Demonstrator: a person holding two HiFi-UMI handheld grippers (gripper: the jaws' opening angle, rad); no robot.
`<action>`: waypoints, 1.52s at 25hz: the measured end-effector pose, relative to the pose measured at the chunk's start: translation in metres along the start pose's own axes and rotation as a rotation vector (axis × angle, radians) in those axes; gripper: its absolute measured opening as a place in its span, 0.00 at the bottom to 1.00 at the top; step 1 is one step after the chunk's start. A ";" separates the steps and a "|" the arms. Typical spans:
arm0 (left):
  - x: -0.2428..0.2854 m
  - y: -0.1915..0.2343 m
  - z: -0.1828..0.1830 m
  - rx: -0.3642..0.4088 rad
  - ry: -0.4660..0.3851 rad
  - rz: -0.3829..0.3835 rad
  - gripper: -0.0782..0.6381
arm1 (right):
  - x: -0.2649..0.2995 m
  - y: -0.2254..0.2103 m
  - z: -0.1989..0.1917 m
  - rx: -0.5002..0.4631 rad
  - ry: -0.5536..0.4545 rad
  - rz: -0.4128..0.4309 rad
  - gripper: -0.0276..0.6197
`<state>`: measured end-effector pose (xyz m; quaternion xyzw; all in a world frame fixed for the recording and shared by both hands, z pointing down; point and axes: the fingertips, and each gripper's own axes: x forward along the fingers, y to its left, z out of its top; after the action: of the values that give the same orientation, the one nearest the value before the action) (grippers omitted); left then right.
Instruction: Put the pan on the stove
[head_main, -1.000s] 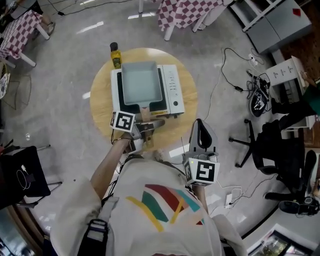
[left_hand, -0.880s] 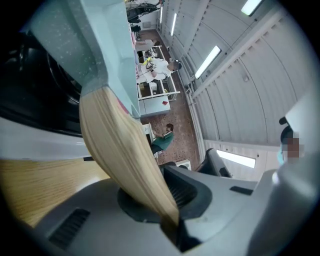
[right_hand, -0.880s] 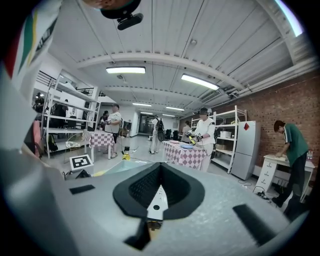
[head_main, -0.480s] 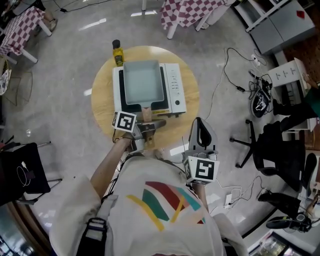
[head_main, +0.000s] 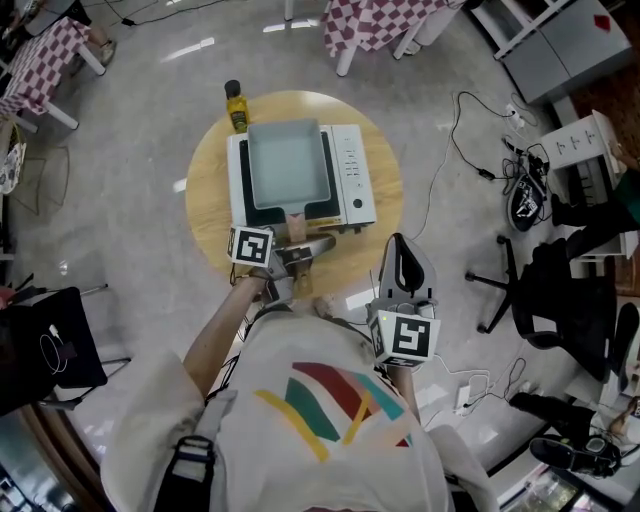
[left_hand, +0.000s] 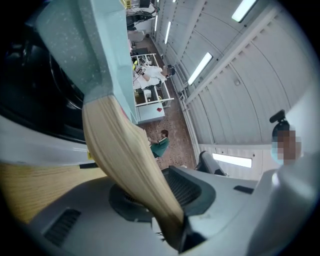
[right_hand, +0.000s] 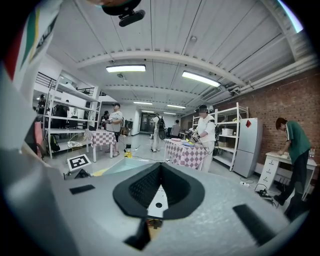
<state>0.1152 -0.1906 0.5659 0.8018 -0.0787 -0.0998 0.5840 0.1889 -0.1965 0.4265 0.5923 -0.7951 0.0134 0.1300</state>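
Observation:
A pale blue square pan (head_main: 287, 163) sits on the white stove (head_main: 352, 180) on the round wooden table (head_main: 208, 195). Its wooden handle (head_main: 294, 224) points toward me. My left gripper (head_main: 300, 250) is at the handle's end. Its jaws have just been opening, and the handle (left_hand: 125, 150) still lies between them without being pinched. In the left gripper view the pan (left_hand: 90, 45) rises at the upper left over the stove (left_hand: 40, 147). My right gripper (head_main: 400, 255) hangs shut and empty, off the table's near right edge.
A yellow oil bottle (head_main: 236, 106) stands at the stove's far left corner. Checkered tables (head_main: 380, 20) are beyond the round table. An office chair (head_main: 560, 300) and floor cables (head_main: 470, 130) lie to the right, and a black chair (head_main: 45, 350) to the left.
The pan stays on the stove and both grippers keep their places. Only the head view has shifted slightly.

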 end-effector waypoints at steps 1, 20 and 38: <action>0.000 -0.001 0.000 0.019 0.001 0.002 0.24 | 0.000 0.000 -0.001 0.001 0.001 0.001 0.04; -0.024 0.015 -0.003 -0.163 -0.086 0.067 0.55 | -0.003 -0.003 -0.008 0.017 0.015 0.005 0.04; -0.104 -0.003 0.018 -0.100 -0.301 0.099 0.55 | 0.020 0.048 0.005 -0.003 -0.029 0.191 0.04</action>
<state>0.0101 -0.1804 0.5645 0.7429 -0.1998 -0.1937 0.6089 0.1377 -0.2016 0.4327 0.5137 -0.8498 0.0159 0.1173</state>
